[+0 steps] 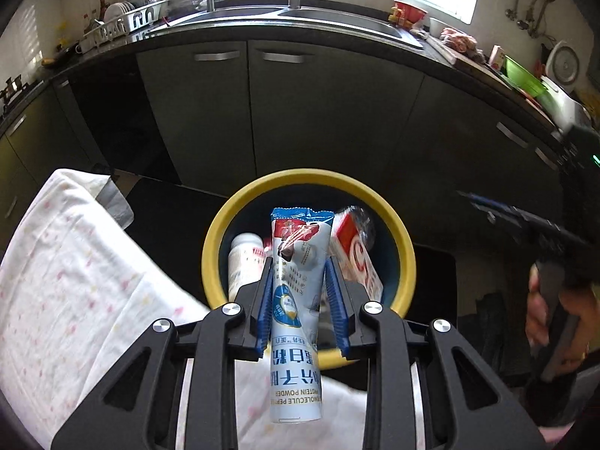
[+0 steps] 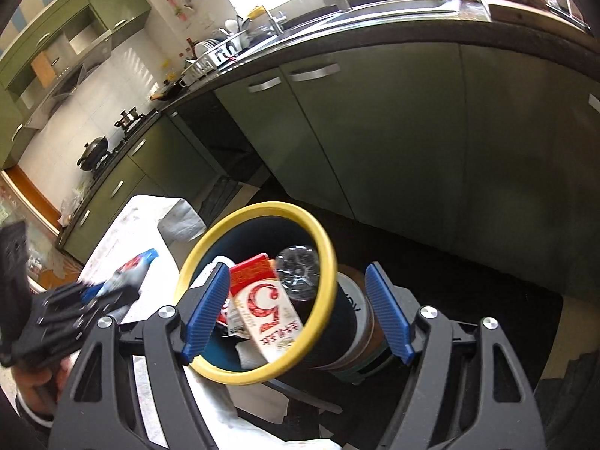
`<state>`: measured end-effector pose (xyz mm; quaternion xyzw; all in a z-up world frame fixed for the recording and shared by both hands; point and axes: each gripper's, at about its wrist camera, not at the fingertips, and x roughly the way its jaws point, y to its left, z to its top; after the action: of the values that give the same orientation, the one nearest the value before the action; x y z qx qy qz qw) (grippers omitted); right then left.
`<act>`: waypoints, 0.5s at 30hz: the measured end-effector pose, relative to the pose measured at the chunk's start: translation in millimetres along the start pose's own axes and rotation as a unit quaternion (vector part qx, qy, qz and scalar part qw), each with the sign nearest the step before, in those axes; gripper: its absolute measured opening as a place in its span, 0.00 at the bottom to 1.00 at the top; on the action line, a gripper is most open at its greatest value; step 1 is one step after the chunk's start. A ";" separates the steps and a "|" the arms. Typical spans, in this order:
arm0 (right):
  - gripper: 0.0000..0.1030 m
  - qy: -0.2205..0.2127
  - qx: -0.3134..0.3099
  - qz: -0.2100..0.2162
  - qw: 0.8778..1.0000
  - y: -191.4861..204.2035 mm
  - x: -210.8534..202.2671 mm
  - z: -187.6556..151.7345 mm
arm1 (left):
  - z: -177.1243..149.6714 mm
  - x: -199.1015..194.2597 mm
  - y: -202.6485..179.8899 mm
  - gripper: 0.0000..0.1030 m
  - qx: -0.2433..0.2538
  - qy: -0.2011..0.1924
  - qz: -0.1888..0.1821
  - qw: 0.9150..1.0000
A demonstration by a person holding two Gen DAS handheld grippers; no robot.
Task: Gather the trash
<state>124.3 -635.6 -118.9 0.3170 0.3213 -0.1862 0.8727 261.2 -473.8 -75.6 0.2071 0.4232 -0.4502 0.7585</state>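
Left claw (image 1: 298,292) is clenched on a blue-and-white protein powder sachet (image 1: 298,281), its blue pads pressing the packet's two sides, the sachet's torn top reaching out ahead of the fingertips and its printed end hanging back toward the camera. Just beyond and below the claw stands a yellow-rimmed trash bin (image 1: 215,247), already holding a white bottle (image 1: 243,258) to the left of the sachet and a red-and-white carton (image 1: 356,258) to its right. A white cloth (image 1: 75,262) with pink specks spreads on the bench to the claw's left. Right claw (image 2: 296,311) hangs released, its blue pads wide apart and gripping nothing, framing the same bin (image 2: 322,240) from its other side, where the carton (image 2: 262,300) and a clear plastic bottle (image 2: 300,270) lie inside. Green kitchen cabinets (image 2: 375,131) stand well beyond both claws.
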 end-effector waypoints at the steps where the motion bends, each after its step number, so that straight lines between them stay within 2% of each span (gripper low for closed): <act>1: 0.69 0.000 0.003 0.000 1.000 -3.0 -0.1 0.1 | 7.7 10.1 -1.7 0.26 -0.005 0.002 0.004 1.000; 5: 0.69 0.002 0.009 0.000 1.000 -9.7 0.4 0.9 | 24.8 40.0 -2.5 0.26 -0.027 0.008 0.018 0.999; 9: 0.69 0.004 0.008 0.003 1.000 -8.1 0.2 0.5 | 35.3 67.7 1.9 0.34 -0.060 0.017 0.023 0.998; 13: 0.69 0.001 0.000 0.010 1.000 -4.4 -6.4 -0.6 | 30.2 61.0 8.8 0.35 -0.091 0.011 0.024 0.996; 14: 0.69 0.000 -0.002 0.011 1.000 -3.3 -7.6 -0.2 | 27.9 54.5 10.0 0.40 -0.092 0.005 0.027 0.995; 15: 0.70 -0.001 -0.005 0.013 1.000 -1.7 -9.4 0.0 | 23.1 44.0 10.1 0.49 -0.089 -0.006 0.034 0.995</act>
<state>116.5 -635.7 -113.2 0.3169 0.3167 -0.1735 0.8770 290.8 -507.1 -99.9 0.1498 0.4497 -0.3859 0.7915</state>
